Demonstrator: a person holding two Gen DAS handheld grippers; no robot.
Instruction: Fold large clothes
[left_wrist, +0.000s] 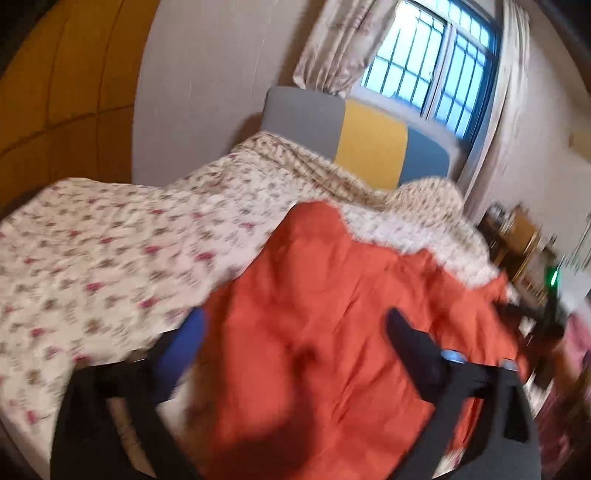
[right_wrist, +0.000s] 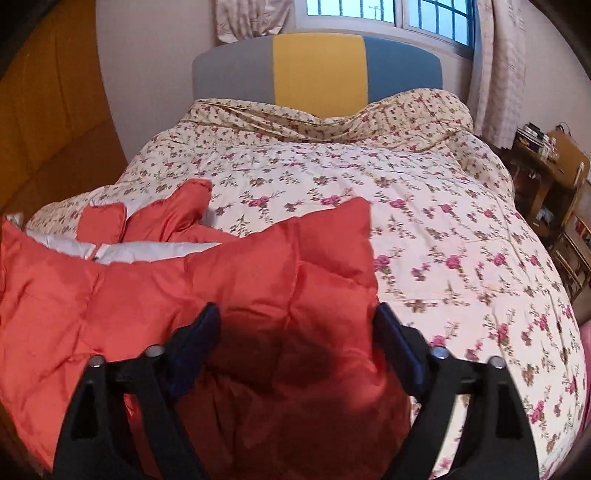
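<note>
Jacket (right_wrist: 221, 280), puffy orange, lies on flowery bed cover (right_wrist: 424, 229). Left gripper (left_wrist: 295, 332) wide apart, right gripper (right_wrist: 295, 325) apart, both holding nothing. Fold step looks done; next, pick fresh edge to grab.

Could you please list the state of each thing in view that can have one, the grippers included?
orange puffer jacket: lying on the bed, partly folded, white lining showing, held by neither gripper
left gripper: open, above the jacket
right gripper: open, nothing pinched
floral quilt: spread over the bed, bunched at the headboard
curtains: drawn aside
window: uncovered, daylight coming in
</note>
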